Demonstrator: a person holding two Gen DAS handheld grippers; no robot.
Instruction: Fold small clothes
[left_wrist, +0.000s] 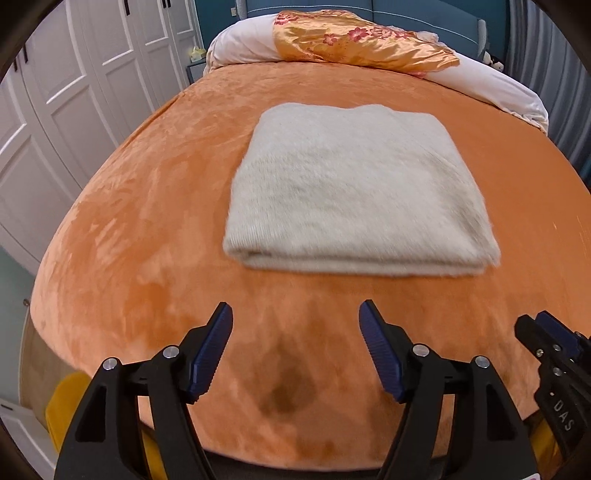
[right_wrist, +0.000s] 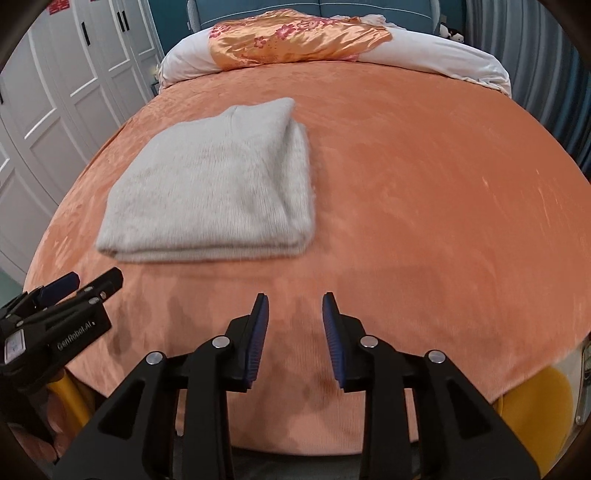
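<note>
Sweater (left_wrist: 354, 188), white and fluffy, is lying folded into a neat rectangle on the orange bedspread (left_wrist: 147, 229). In my left camera it is filling the middle of the frame; in my right camera it is sitting in the left half, a little above the centre, with its folded edges stacked along the near side.

I am holding my left gripper (left_wrist: 295, 325) at the bottom centre of its own view, and its jaws are standing wide apart. Nothing is between the blue pads (left_wrist: 210, 354); only the bare bedspread is showing in the gap. The tips are pointing toward the near edge of the sweater but are staying apart from it.

I am holding my right gripper (right_wrist: 294, 314) at the bottom centre of its view, with the jaws parted by a narrower gap. It is gripping nothing and touching nothing, and the sweater is lying up and to the left of it, well apart from the tips.

Each gripper is appearing also in the other camera: the right one at the lower right edge of the left view, the left one at the lower left edge of the right view.

At the top of both frames a white pillow (left_wrist: 243, 40) with an orange flowered cloth (left_wrist: 354, 40) is lying across the bed, and white wardrobe doors (left_wrist: 74, 96) are standing at the upper left.
</note>
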